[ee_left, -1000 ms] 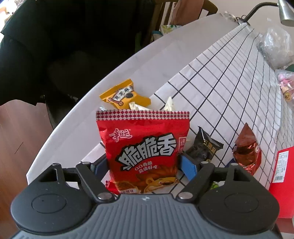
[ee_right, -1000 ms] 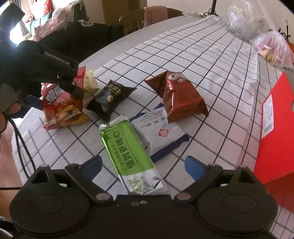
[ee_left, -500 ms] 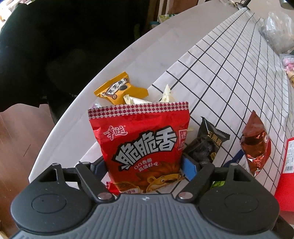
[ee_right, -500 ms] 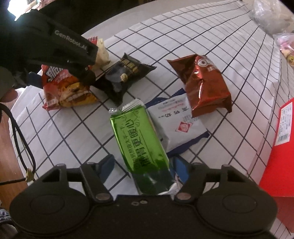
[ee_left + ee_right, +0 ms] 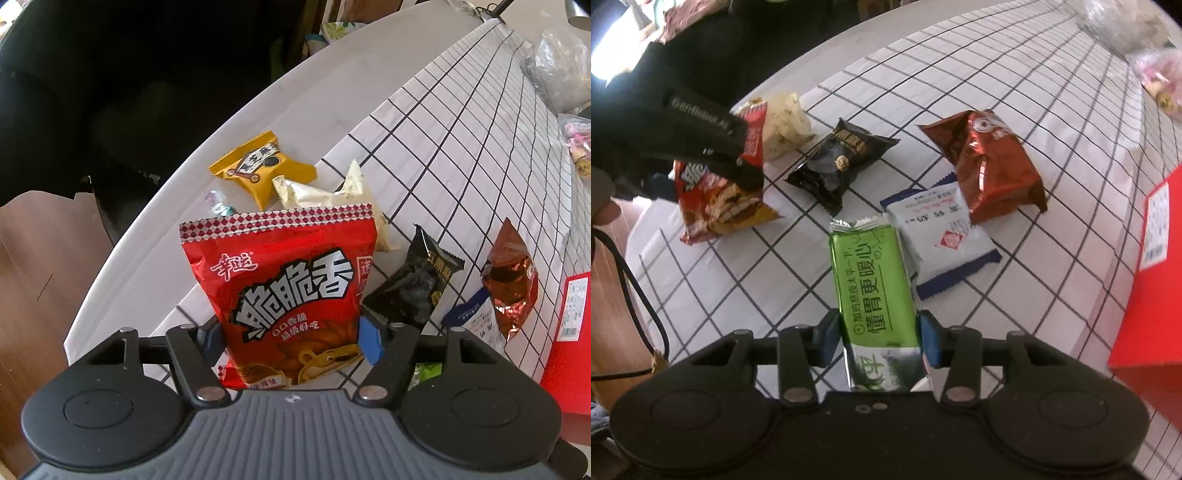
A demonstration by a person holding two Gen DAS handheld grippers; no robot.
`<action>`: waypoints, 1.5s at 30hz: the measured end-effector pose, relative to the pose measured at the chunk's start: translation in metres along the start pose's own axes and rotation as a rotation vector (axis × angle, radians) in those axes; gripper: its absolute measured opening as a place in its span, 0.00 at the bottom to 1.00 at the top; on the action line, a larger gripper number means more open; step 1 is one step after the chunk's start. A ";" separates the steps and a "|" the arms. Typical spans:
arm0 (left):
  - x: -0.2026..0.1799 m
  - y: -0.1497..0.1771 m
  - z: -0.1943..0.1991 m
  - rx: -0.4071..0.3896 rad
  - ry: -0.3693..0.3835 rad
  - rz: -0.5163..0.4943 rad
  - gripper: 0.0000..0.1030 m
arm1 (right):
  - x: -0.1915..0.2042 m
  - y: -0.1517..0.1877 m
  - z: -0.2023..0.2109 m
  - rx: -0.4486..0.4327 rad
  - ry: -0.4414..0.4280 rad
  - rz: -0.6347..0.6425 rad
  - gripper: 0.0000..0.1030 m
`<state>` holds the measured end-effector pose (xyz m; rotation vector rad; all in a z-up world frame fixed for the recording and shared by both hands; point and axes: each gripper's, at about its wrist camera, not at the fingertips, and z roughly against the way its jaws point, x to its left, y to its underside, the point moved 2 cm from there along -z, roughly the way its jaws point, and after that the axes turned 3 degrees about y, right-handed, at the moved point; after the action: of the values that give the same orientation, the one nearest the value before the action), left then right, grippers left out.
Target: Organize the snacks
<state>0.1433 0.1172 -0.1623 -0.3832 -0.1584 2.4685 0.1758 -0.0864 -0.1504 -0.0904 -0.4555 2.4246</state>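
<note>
**Desk:** What have the two tongs got right now?

**Me:** My left gripper point(image 5: 291, 332) has the red snack bag point(image 5: 284, 295) between its blue pads; the jaws are closing and the pads already press the bag's sides, so I call it clamped. The bag stands upright in front of the lens, its lower edge down by the checked cloth point(image 5: 480, 147) near the table's rim. From my right wrist camera I see the same bag point(image 5: 720, 199) at the far left with the left gripper point(image 5: 701, 155) over it.

**Desk:** And the right one?

**Me:** My right gripper point(image 5: 879, 336) is closing on the green packet point(image 5: 873, 280); the packet lies lengthwise between the fingers and both pads touch its long edges, so it is gripped. Its far end rests just beside the white and blue packet point(image 5: 945, 240), possibly overlapping it; I cannot tell.

**Desk:** Where are the other snacks?

**Me:** The brown foil bag point(image 5: 993, 166) lies partly on the white and blue packet's far end; the black packet point(image 5: 842, 158) sits between the brown bag and the red one; a cream packet point(image 5: 332, 195) and a yellow packet point(image 5: 262, 166) lie beyond the red bag, the yellow one on the bare table point(image 5: 258, 110); a red box point(image 5: 1152, 266) stands at the right edge.
</note>
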 end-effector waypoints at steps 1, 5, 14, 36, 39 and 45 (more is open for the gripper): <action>0.001 0.001 0.002 0.000 0.004 -0.002 0.67 | -0.003 0.002 0.004 -0.006 -0.008 -0.016 0.42; 0.003 0.008 0.010 0.009 0.027 -0.017 0.67 | -0.015 0.011 0.020 -0.037 -0.043 -0.085 0.40; -0.009 0.026 0.038 0.013 0.078 -0.091 0.67 | -0.044 0.034 0.049 -0.091 -0.091 -0.236 0.39; -0.162 0.076 0.092 -0.015 0.221 -0.486 0.67 | -0.162 0.096 0.157 -0.357 0.010 -0.494 0.39; -0.194 0.083 0.097 -0.022 0.243 -0.549 0.67 | -0.181 0.107 0.166 -0.381 0.039 -0.525 0.39; -0.256 0.100 0.103 -0.028 0.284 -0.663 0.67 | -0.222 0.126 0.180 -0.425 0.095 -0.597 0.39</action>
<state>0.2492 -0.1192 -0.0251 -0.5808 -0.1685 1.7434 0.2405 -0.3701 -0.0364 -0.2171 -0.8173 1.7078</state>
